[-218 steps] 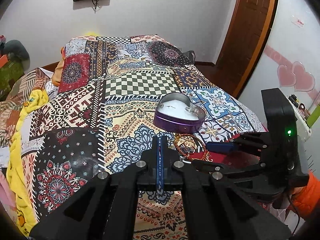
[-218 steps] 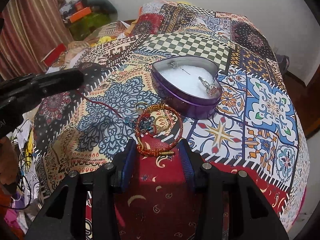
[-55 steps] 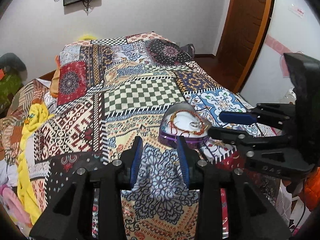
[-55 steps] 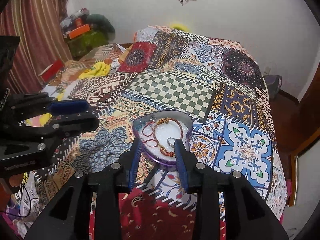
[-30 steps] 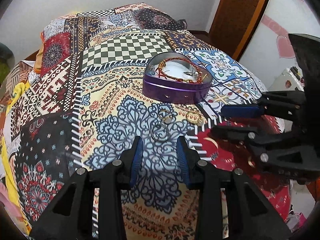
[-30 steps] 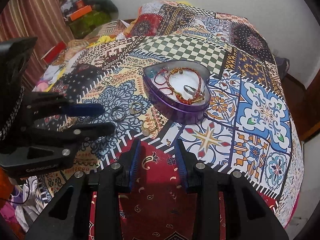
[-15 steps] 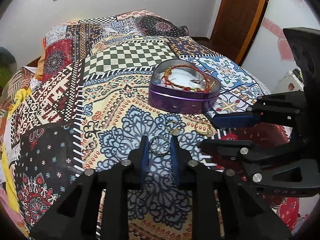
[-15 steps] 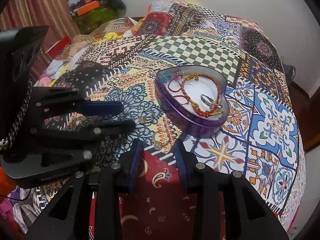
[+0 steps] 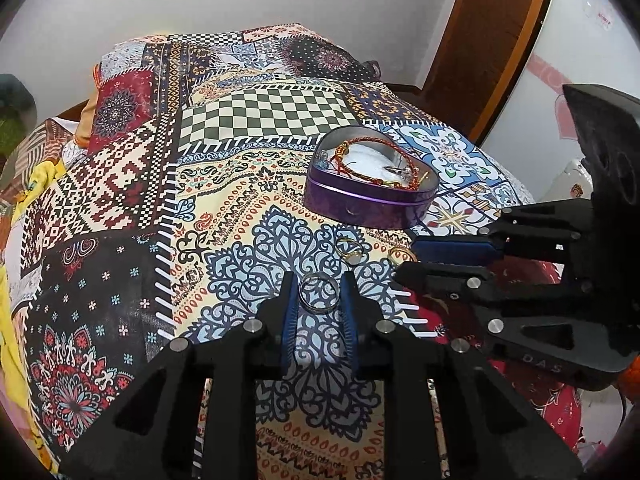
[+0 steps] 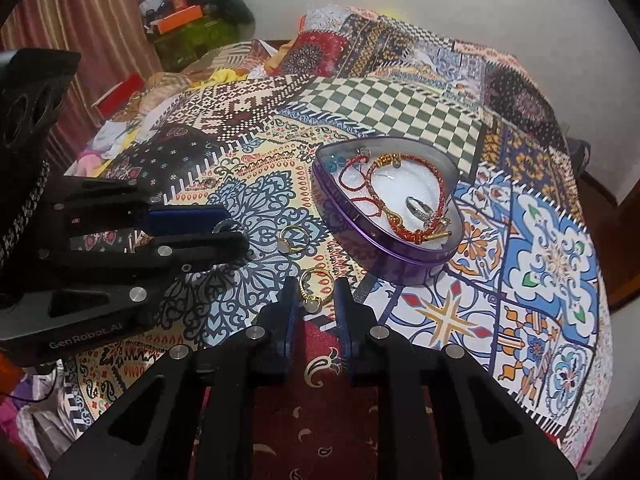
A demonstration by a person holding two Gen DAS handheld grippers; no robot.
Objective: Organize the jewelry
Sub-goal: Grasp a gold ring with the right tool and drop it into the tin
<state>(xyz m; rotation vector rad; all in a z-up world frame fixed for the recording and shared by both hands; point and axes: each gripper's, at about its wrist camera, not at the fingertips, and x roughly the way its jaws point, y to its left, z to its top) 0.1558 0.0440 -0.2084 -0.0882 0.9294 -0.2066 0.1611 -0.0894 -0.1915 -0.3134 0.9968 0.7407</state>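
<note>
A purple heart-shaped tin (image 9: 362, 208) (image 10: 404, 260) sits on the patchwork bedspread and holds red and gold bracelets (image 10: 404, 204) and a silver ring (image 10: 418, 207). My left gripper (image 9: 318, 296) is low on the bed, its open jaws on either side of a silver ring (image 9: 319, 297). My right gripper (image 10: 316, 300) is open, its jaws on either side of a gold ring with a pale stone (image 10: 314, 285). A second gold ring (image 9: 348, 249) (image 10: 292, 238) lies between them.
The patterned bedspread (image 9: 248, 216) covers the whole bed. Clothes and boxes (image 10: 176, 16) are piled beyond its far left side. A wooden door (image 9: 492, 40) stands at the far right. The two grippers are close side by side.
Both grippers have dropped toward the bed and narrowed. The left now straddles the silver ring, the right the gold ring. Earlier, bracelets went from the bed into the tin.
</note>
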